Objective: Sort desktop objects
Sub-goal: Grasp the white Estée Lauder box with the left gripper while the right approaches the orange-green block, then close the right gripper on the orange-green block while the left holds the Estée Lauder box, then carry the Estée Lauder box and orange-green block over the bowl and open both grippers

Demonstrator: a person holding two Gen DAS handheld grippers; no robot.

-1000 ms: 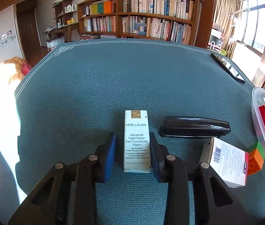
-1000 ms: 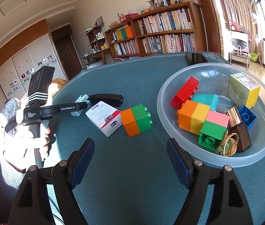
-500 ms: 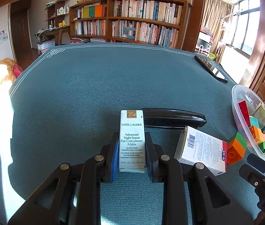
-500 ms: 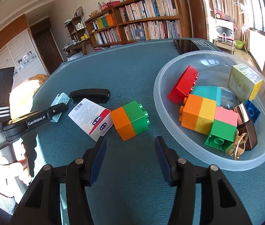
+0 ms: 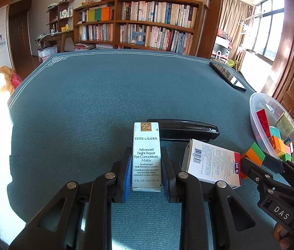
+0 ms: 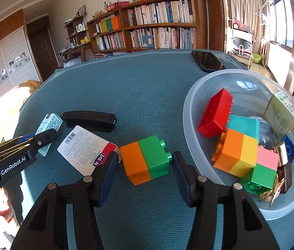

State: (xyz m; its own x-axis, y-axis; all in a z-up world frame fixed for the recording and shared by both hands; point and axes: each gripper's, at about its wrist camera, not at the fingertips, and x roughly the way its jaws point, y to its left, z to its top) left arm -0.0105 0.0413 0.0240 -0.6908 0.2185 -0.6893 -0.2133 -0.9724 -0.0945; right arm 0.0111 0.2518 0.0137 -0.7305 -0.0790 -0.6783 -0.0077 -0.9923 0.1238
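Left wrist view: the left gripper (image 5: 146,170) has its blue pads pressed against both long sides of the carton (image 5: 146,156), which lies flat on the cloth (image 5: 105,95), just in front of the stapler (image 5: 186,129). The grasp looks made; next comes a lift and a carry to the bowl (image 5: 255,112) at right. Gripper sits low, level with the table.

Right wrist view: the right gripper (image 6: 145,166) stands open, its jaws either side of the orange-green block (image 6: 146,159) without touching. It needs only to close. The box (image 6: 84,152) touches the left finger.
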